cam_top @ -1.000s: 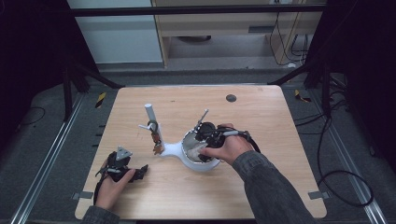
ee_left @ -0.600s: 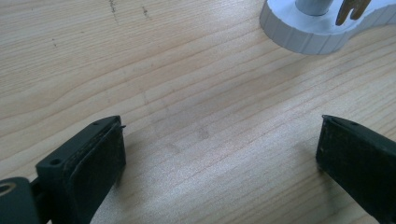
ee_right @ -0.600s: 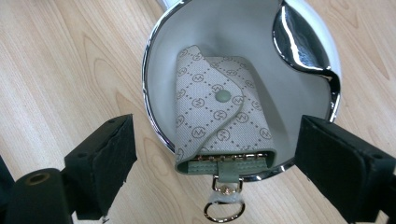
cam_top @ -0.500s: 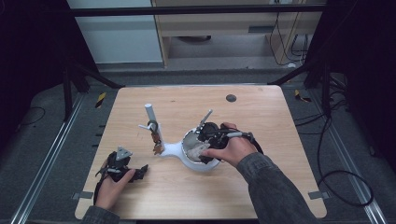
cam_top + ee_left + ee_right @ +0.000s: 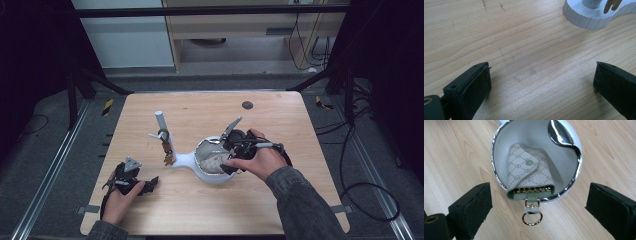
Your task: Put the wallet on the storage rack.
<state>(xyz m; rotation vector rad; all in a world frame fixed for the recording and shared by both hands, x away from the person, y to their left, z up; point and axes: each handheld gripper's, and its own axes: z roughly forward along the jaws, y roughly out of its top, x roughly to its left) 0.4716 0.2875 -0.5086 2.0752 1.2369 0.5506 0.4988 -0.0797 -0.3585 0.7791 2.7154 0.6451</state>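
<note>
A beige patterned key case (image 5: 529,175) lies in the white bowl (image 5: 496,170) with a chrome rim, its gold ring (image 5: 532,218) hanging over the rim onto the table. My right gripper (image 5: 539,207) hovers just in front of it. Its jaws have just been opening and stand wide, touching nothing. In the high view the right gripper (image 5: 229,154) sits at the bowl's (image 5: 212,177) right side over the key case (image 5: 212,161). My left gripper (image 5: 147,182) rests open at the front left, its jaws (image 5: 541,82) over bare wood.
The bowl is joined to a white stand with an upright post (image 5: 161,122) from which small keys (image 5: 167,150) hang. The stand's ribbed base (image 5: 584,17) lies ahead of the left gripper. A dark round mark (image 5: 247,105) sits near the table's far edge.
The right gripper has drawn back a little to the right from the bowl and its jaws have spread. The key case stays in the bowl. The left hand has kept still.
</note>
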